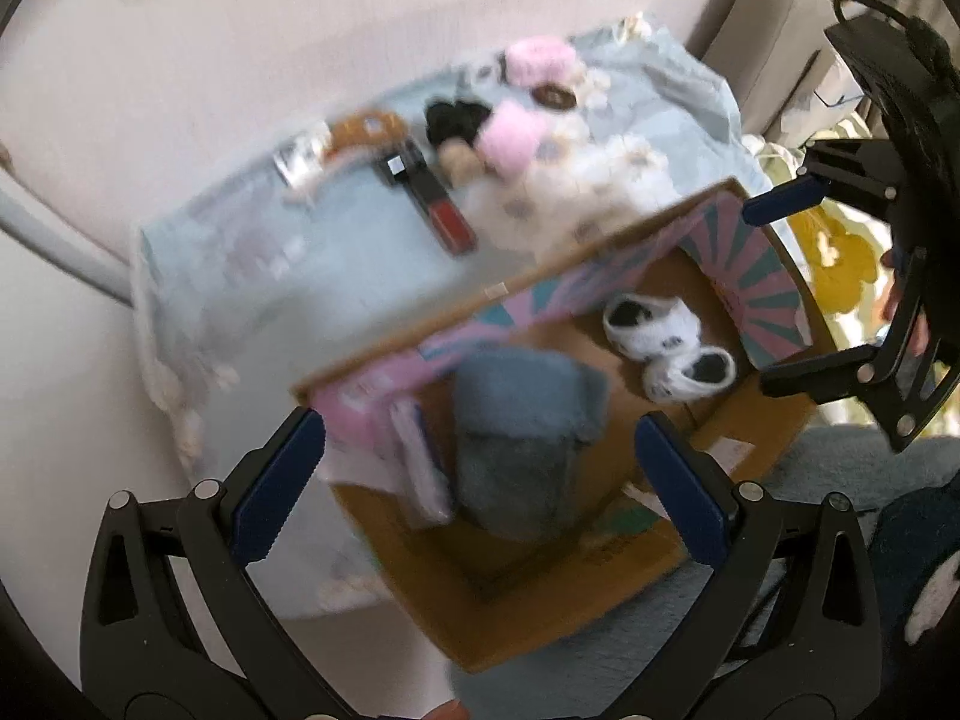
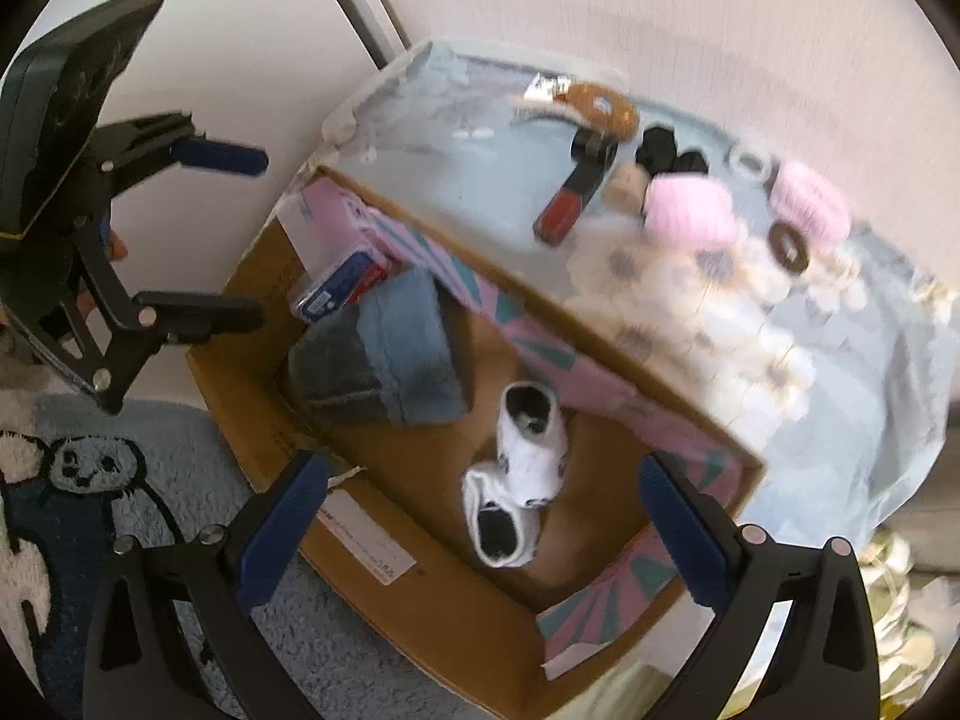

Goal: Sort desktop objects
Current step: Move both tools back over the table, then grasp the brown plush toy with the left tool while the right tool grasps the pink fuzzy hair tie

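Both wrists: tools [image 1: 480, 480] [image 2: 486, 516] seemingly wide, empty.

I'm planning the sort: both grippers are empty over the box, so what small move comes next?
Probably swing the open left gripper toward the red tube on the table; it lies nearest the box, which already holds socks.
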Demonstrator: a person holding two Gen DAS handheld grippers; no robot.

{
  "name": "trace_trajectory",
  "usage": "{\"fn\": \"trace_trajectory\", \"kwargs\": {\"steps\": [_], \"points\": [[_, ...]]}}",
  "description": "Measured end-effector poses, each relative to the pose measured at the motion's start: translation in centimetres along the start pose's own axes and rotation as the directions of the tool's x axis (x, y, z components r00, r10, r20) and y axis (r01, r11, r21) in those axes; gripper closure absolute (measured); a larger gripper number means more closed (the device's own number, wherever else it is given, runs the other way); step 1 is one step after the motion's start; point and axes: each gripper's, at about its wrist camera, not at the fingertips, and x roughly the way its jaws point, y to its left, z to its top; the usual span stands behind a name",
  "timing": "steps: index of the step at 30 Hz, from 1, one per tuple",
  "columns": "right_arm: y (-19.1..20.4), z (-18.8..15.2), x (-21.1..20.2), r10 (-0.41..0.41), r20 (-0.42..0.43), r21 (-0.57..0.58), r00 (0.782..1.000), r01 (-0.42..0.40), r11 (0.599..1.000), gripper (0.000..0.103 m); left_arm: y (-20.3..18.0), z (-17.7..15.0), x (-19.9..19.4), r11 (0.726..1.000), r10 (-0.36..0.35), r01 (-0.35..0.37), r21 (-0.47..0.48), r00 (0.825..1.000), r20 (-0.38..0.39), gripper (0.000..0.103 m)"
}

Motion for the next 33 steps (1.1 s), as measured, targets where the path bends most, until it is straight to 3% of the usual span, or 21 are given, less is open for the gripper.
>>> {"fn": "trace_trajectory", "kwargs": {"steps": [3, 7, 12, 21, 27, 31, 33], "points": [[-1.2, 0.4, -1.2, -0.014, -0.010, 0.051, 1.000, 0.015, 0.999, 0.000, -0.1, 0.4, -1.3, 0.996, 0.078, -0.081, 0.046, 0.995, 0.058, 0.000], [-3.7, 0.2, -3.5, -0.027, 0.051, 0.154, 0.998, 0.018, 0.988, 0.000, 0.5, 1.0, -2.4, 0.985, 0.156, -0.163, 0.059, 0.981, 0.114, 0.000], [-6.2, 0.0, -5.7, -0.209, 0.073, 0.209, 0.975, 0.190, 0.959, 0.000, 2.0, 2.4, -3.2, 0.973, 0.223, -0.229, 0.020, 0.964, 0.146, 0.000], [-11.3, 1.8, -7.8, -0.264, 0.133, 0.330, 0.955, 0.208, 0.921, 0.000, 7.4, 6.5, -3.8, 0.978, 0.186, -0.160, -0.133, 0.960, 0.211, 0.000], [-14.7, 4.2, -5.5, -0.301, 0.151, 0.357, 0.941, 0.232, 0.905, 0.000, 10.9, 10.0, 1.1, 0.968, 0.162, -0.127, -0.216, 0.975, 0.150, 0.000], [-17.1, 5.6, -2.5, -0.275, 0.146, 0.376, 0.950, 0.203, 0.904, 0.000, 11.8, 11.7, 5.2, 0.962, 0.115, -0.084, -0.258, 0.987, 0.109, 0.000], [-18.1, 6.3, -0.9, -0.262, 0.132, 0.381, 0.956, 0.195, 0.904, 0.000, 12.0, 12.4, 7.4, 0.959, 0.131, -0.105, -0.264, 0.988, 0.085, 0.000]]}}
